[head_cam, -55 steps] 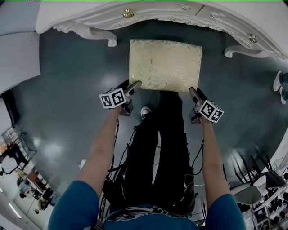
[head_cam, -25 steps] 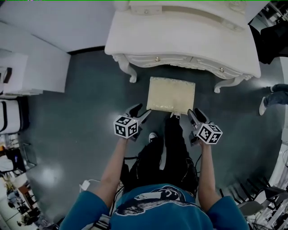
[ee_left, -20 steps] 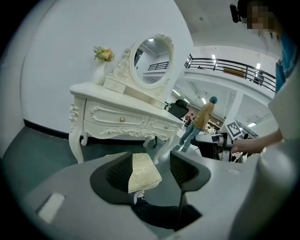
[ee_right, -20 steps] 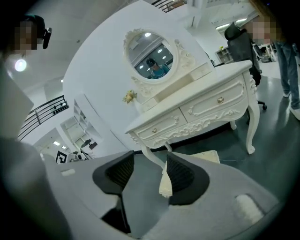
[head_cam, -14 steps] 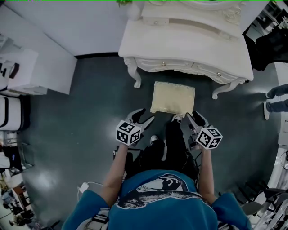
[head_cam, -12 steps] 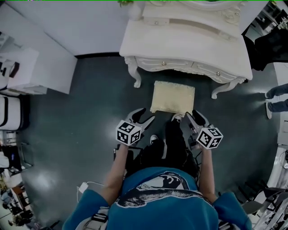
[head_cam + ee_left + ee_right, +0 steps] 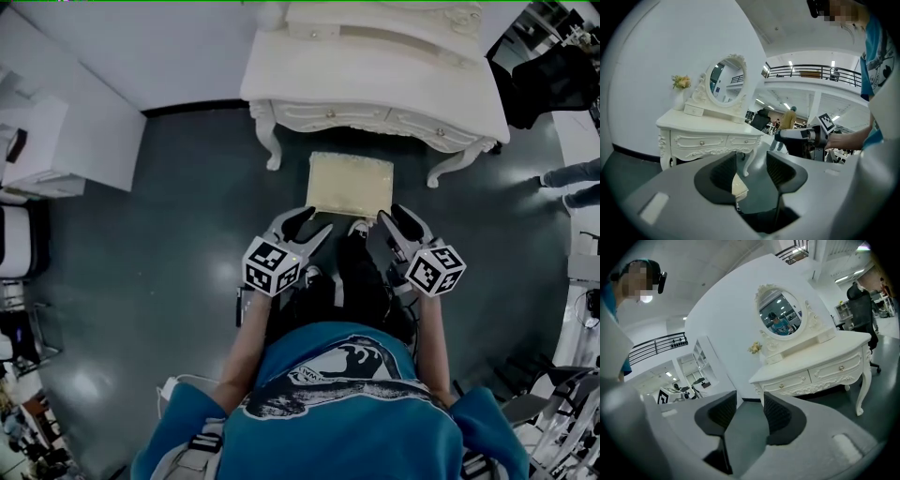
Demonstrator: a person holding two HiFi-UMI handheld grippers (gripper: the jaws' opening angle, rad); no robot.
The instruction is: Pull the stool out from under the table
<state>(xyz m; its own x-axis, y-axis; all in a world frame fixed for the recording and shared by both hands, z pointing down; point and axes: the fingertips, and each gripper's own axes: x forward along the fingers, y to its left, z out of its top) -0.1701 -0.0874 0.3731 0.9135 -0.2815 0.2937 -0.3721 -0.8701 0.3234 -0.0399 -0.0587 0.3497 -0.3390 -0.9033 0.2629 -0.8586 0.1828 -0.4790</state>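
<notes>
The cream cushioned stool (image 7: 350,183) stands on the dark floor just in front of the white dressing table (image 7: 375,80), its seat out from under the top. My left gripper (image 7: 310,223) hovers off the stool's near left corner, apart from it. My right gripper (image 7: 401,217) hovers off the near right corner, also apart. Both pairs of jaws are closing with nothing between the pads. In the left gripper view a corner of the stool (image 7: 739,185) shows far beyond the jaws, below the table (image 7: 708,131). The right gripper view shows the table (image 7: 815,369) and its oval mirror (image 7: 780,314).
My own black-trousered legs (image 7: 361,281) and a shoe (image 7: 357,228) stand right behind the stool. White cabinets (image 7: 56,141) fill the left side. A black office chair (image 7: 548,75) and another person's feet (image 7: 572,183) are at the right. A white cable lies on the floor (image 7: 178,384).
Both grippers let go of the stool's near corners and drew back from it. Over the last half second their jaws have narrowed and the grippers look slightly larger in the head view.
</notes>
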